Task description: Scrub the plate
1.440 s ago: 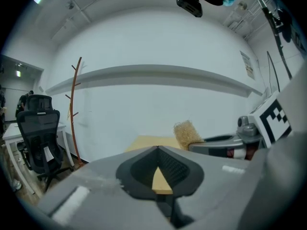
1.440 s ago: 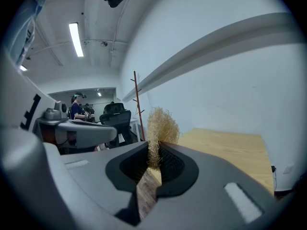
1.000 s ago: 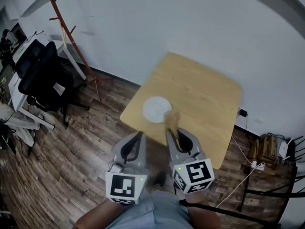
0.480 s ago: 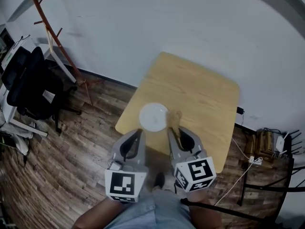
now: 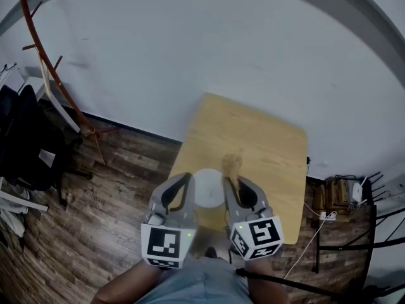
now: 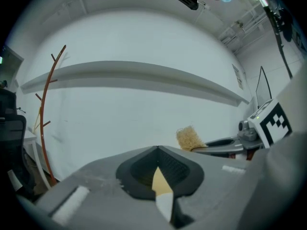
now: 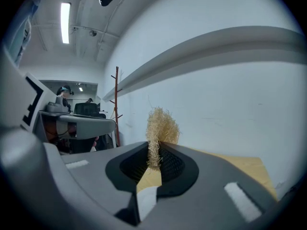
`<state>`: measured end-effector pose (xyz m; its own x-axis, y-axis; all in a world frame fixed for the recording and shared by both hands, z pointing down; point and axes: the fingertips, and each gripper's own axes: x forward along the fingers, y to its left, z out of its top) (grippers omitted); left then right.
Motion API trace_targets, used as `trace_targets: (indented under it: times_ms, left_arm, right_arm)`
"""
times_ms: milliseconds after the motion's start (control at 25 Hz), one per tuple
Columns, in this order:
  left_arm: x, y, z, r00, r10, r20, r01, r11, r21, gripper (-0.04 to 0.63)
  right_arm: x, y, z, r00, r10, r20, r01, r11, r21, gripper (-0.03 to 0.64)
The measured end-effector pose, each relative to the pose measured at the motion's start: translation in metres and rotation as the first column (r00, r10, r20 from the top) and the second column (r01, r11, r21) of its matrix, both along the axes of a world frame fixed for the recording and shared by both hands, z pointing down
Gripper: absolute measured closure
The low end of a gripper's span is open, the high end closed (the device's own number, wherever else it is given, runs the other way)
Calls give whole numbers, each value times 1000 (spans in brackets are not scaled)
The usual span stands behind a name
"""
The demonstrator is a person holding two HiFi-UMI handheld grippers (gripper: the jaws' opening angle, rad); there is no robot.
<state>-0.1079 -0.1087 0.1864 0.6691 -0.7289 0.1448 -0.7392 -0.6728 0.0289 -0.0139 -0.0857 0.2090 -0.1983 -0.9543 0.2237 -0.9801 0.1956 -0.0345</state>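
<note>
Scrubbing looks not yet started. The plate (image 5: 207, 189) lies flat on the bench (image 5: 266, 138), close to the edge nearest the person. In the head view it shows between the two hand-held grippers, partly hidden behind them.

The right hand-held gripper (image 5: 228, 181) is clamped on a tan, fibrous scrubber (image 5: 232, 164). In the right gripper view the wad is pinched between the closed pads, and its frizzy top stands out past the tips against the white wall (image 7: 230, 95). From above, the wad appears just beyond the plate's far right rim, over bare wood rather than over the white disc. How far it is raised off the bench I cannot say, but nothing shows it pressing on anything.

The left hand-held gripper (image 5: 184, 178) has its jaws together with nothing in them. Through the slit under its tips only a sliver of wood and of white plate shows. It hangs at the plate's left side, not touching it as far as I can tell.

So the scrubber is in hand and the plate is set out, which is the preparation done. Left to do, in my judgement, is to bring the scrubber down onto the plate, perhaps steady the rim with the empty left hand-held gripper, and work over the surface. Whether the plate carries any dirt is too small to tell.
</note>
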Motion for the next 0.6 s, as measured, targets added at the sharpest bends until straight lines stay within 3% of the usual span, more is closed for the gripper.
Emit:
trace_targets:
  times_ms: [200, 480, 600]
  left_arm:
    - [-4, -35, -8, 997, 81, -15, -81, 997, 15, 574]
    - [7, -60, 27, 988, 153, -15, -154, 984, -90, 574]
    - [5, -57, 60, 982, 187, 20, -182, 972, -150, 574]
  right_arm:
    - [-6, -24, -15, 997, 76, -28, -76, 997, 17, 572]
    - [0, -38, 19, 988, 151, -31, -153, 985, -77, 572]
    - [-4, -29, 49, 985, 173, -15, -173, 973, -151, 572]
